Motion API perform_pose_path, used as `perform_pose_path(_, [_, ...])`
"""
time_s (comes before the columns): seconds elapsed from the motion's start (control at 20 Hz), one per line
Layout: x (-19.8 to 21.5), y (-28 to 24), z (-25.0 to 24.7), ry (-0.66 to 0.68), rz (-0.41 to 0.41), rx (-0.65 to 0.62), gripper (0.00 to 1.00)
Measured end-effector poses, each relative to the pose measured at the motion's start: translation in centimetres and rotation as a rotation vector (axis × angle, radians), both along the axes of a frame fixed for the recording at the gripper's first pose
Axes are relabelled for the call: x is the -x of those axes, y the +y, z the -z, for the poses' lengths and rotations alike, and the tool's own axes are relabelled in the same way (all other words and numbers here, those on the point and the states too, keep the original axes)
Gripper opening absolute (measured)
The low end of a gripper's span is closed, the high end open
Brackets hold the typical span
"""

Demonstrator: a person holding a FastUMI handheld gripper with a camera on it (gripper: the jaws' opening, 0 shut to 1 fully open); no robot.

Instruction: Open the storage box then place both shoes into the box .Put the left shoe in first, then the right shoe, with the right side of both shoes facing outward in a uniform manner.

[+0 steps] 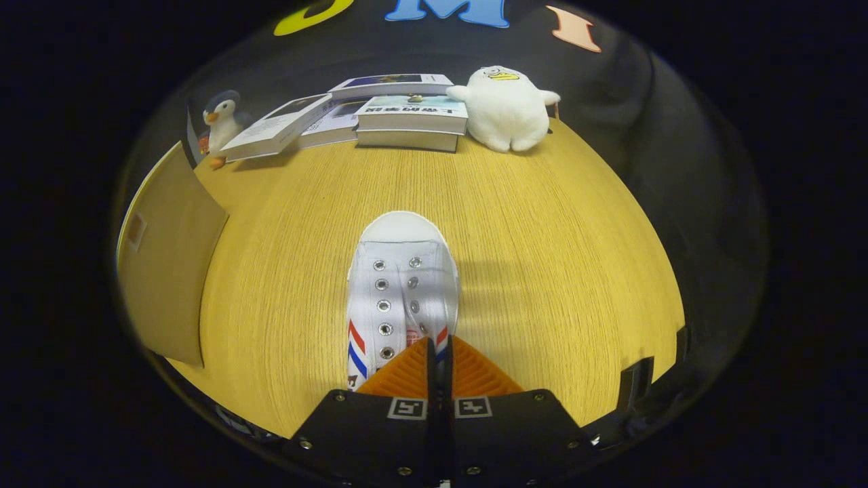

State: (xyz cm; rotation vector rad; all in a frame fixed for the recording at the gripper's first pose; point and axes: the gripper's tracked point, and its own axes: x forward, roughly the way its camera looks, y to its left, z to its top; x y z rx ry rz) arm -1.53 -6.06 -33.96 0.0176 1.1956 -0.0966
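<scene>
Wooden tabletop (529,224) fills our view, books (407,118) and plush toys at its far edge. Our gripper (439,352) pinches the white shoe (400,285), which points ahead, beside the box (169,271).

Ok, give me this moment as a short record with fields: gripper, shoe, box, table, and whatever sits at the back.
gripper: gripper, fingers closed together over the shoe's rear part; whether they pinch it cannot be told
shoe: white shoe with red and blue stripes, no laces, toe pointing away from the fingers, on the table
box: cardboard panel beside the shoe; open or closed cannot be told
table: wooden table
back: books, penguin toy, white plush duck
</scene>
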Motion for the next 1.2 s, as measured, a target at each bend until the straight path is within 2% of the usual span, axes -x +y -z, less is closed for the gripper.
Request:
perform_pose_path(0.45, [-0.8,2.2,-3.5,-0.045,0.088,-0.137,0.01])
perform_pose_path(0.95, [-2.7,7.9,-10.1,-0.122,0.08,-0.259,0.01])
perform_pose_path(1.2, [-4.0,10.9,-13.8,-0.164,0.048,-0.291,0.01])
